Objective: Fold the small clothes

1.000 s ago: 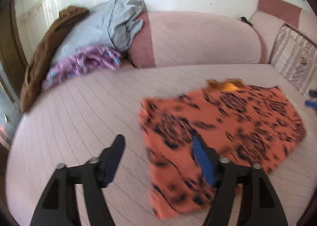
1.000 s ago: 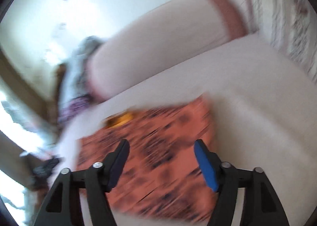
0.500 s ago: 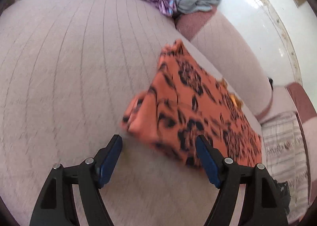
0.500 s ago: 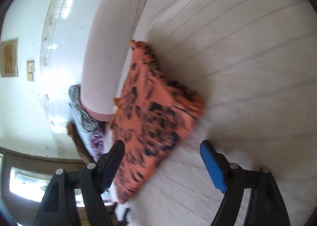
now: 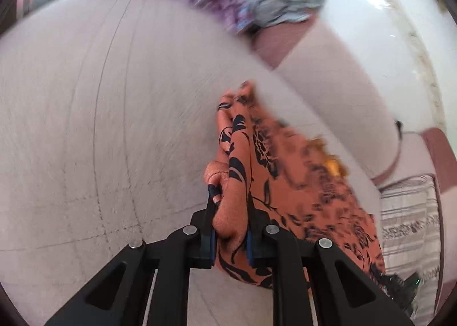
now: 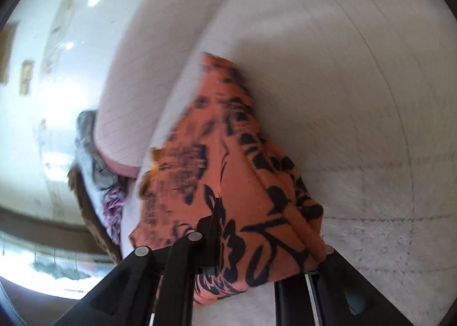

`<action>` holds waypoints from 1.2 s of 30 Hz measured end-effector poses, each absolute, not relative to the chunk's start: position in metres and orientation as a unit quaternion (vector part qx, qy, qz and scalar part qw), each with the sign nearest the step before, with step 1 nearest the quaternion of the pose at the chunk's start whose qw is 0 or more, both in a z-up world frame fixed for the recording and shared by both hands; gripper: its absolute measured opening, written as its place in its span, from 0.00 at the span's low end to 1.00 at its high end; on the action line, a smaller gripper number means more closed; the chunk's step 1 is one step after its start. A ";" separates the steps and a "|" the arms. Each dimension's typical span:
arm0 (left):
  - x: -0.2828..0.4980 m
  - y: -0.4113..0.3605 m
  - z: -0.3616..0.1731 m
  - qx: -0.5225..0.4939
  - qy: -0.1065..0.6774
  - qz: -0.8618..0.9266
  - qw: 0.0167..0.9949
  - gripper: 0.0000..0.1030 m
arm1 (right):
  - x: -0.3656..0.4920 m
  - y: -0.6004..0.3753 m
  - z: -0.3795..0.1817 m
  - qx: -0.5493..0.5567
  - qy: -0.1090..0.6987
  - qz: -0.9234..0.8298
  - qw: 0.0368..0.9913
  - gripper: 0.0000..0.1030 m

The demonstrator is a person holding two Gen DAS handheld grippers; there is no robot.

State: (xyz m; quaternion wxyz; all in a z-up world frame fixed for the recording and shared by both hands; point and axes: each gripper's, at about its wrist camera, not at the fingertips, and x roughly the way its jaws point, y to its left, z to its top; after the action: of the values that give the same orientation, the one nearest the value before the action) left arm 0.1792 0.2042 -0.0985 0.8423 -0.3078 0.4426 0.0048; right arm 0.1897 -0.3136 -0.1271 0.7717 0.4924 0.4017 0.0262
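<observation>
Already both claws have just been closing on the orange printed garment [image 5: 285, 183], lying on the pink sofa seat [image 5: 85, 126]. The left gripper [image 5: 230, 206] pinches a bunched corner at six o'clock; the right gripper [image 6: 257, 246] clamps another. Thick bunching may slip, skewing the fold.

- My left wrist camera is looking down along my left gripper [image 5: 230, 211], sitting close over the orange printed garment [image 5: 300, 197] on the sofa seat [image 5: 100, 126].
- My right wrist camera is facing along my right gripper [image 6: 228, 243], rolled sideways, equally near.
- Both views are sharing the garment, the seat and the backrest [image 6: 137, 74].
</observation>
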 end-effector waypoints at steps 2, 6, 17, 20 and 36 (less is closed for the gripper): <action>0.165 0.197 -0.070 -0.295 0.422 -0.001 0.857 0.15 | 0.186 -0.313 -0.101 0.474 0.390 0.037 0.789 0.11; 0.120 0.193 -0.040 -0.291 0.400 -0.011 0.869 0.15 | 0.171 -0.315 -0.051 0.445 0.381 0.054 0.809 0.11; 0.021 0.229 -0.163 -0.276 0.483 0.017 0.831 0.29 | 0.036 -0.337 -0.164 0.486 0.483 0.035 0.728 0.22; 0.018 0.230 -0.136 -0.225 0.478 0.076 0.845 0.44 | 0.016 -0.352 -0.162 0.502 0.465 0.029 0.729 0.33; 0.078 0.139 -0.160 -0.081 0.500 -0.001 0.862 0.63 | 0.083 -0.337 -0.157 0.488 0.468 0.131 0.725 0.66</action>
State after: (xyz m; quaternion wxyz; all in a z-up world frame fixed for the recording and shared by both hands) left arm 0.0781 0.1391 -0.1600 0.8621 -0.0808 0.5003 -0.0005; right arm 0.0831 -0.3366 -0.1567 0.7253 0.4877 0.4679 0.1314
